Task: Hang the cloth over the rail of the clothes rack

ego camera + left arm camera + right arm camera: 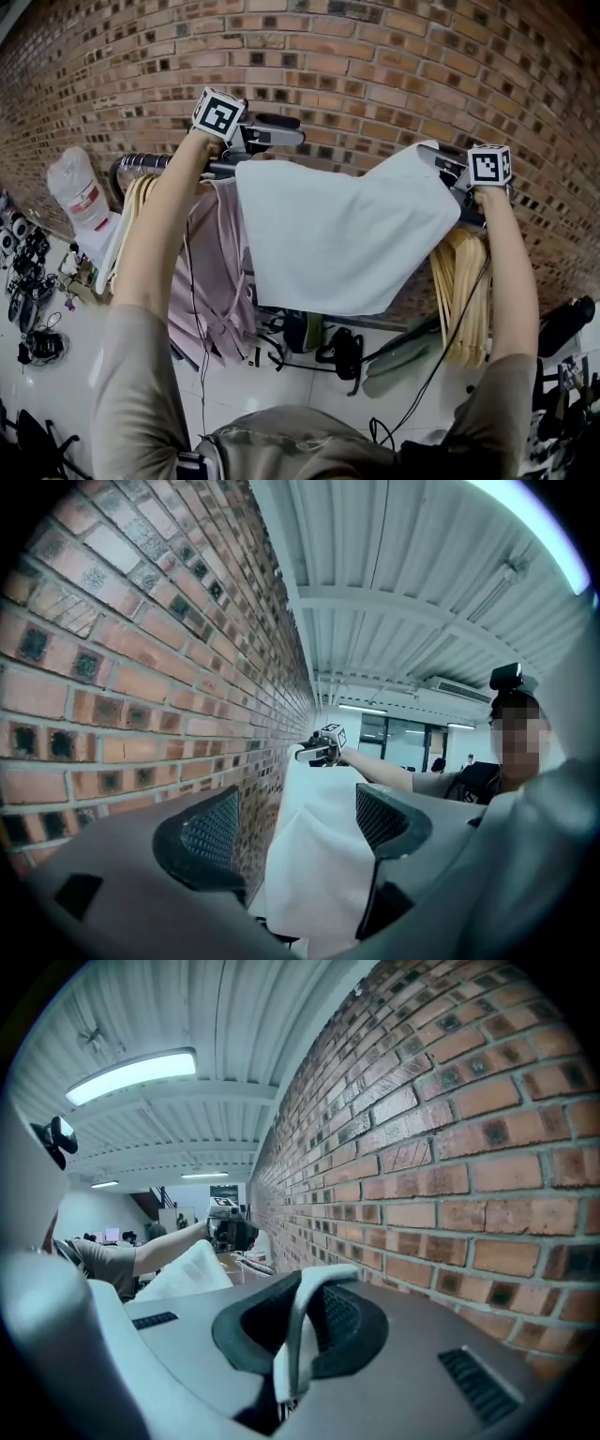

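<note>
While both arms reach up toward the rack, items run as follows.

Right gripper [302,1321]: jaws together, clamped on a fold of the white cloth [347,234] at its upper right corner.

Left gripper [298,808]: jaws apart, pads not pressing; the cloth hangs in the gap between them.

Cloth: spread between the two grippers, in front of the rail [141,162]; whether any of it lies over the rail cannot be told.

Beyond: pink garment [220,272], wooden hangers [464,291], brick wall [375,56].

Risk, as judged: with one corner gripped, the loose left side may slip and bunch. A release before fabric crosses the rail would drop it.
</note>
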`<state>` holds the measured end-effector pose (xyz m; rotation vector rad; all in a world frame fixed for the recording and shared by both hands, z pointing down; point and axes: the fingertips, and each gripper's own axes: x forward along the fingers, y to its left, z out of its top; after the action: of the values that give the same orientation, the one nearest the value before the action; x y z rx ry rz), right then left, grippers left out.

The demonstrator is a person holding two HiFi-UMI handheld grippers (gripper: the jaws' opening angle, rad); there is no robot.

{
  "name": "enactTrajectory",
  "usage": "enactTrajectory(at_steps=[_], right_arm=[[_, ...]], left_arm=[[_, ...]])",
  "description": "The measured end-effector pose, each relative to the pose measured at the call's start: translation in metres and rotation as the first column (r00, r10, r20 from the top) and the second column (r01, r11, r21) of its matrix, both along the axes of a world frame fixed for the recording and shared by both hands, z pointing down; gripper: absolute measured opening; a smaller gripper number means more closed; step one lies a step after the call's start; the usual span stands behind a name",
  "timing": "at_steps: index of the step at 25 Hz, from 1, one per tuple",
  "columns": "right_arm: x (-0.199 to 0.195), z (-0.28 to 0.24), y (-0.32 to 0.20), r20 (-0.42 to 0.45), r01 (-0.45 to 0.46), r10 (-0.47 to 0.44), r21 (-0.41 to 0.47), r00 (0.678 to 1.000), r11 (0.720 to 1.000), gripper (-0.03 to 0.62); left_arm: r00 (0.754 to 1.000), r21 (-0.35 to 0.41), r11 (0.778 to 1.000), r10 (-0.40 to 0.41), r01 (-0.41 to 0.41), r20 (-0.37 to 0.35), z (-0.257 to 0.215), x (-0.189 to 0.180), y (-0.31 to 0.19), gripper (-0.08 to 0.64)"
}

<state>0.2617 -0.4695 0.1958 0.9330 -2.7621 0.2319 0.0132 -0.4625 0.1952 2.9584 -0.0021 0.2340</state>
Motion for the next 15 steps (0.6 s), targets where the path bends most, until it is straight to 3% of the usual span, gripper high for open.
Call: enactTrajectory(at_steps=[4,9,12,13,15], right_arm=[[0.003,-0.004,0.001,0.025,-0.019,0.019,0.002,1.000,1.000,0.020],[-0.008,-0.018,0.012,0.165,0.058,-0.053,-0.028,0.985,0.998,0.021],[-0.016,-0.017,0.015,0.174,0.085,-0.076,-0.045,0.982,0.995,0.023],[-0.018,-0.014,0.015,0.162,0.090,-0.080,-0.056,0.984,0.994,0.032],[-0.021,-0.009,0.013,0.139,0.092,-0.080,-0.076,0.987,0.993,0.112]], left_arm=[[0.996,0.046,0.995,0.085,-0.086,0.013,-0.002,0.007,0.020,0.388],[0.997,0.042,0.996,0.082,-0.081,-0.010,-0.006,0.007,0.020,0.388],[0.997,0.030,0.997,0.072,-0.071,-0.006,-0.003,0.004,0.018,0.388],[0.997,0.032,0.997,0.072,-0.072,-0.005,-0.003,0.004,0.018,0.388],[0.997,0.040,0.996,0.079,-0.078,-0.003,-0.004,0.004,0.019,0.388]])
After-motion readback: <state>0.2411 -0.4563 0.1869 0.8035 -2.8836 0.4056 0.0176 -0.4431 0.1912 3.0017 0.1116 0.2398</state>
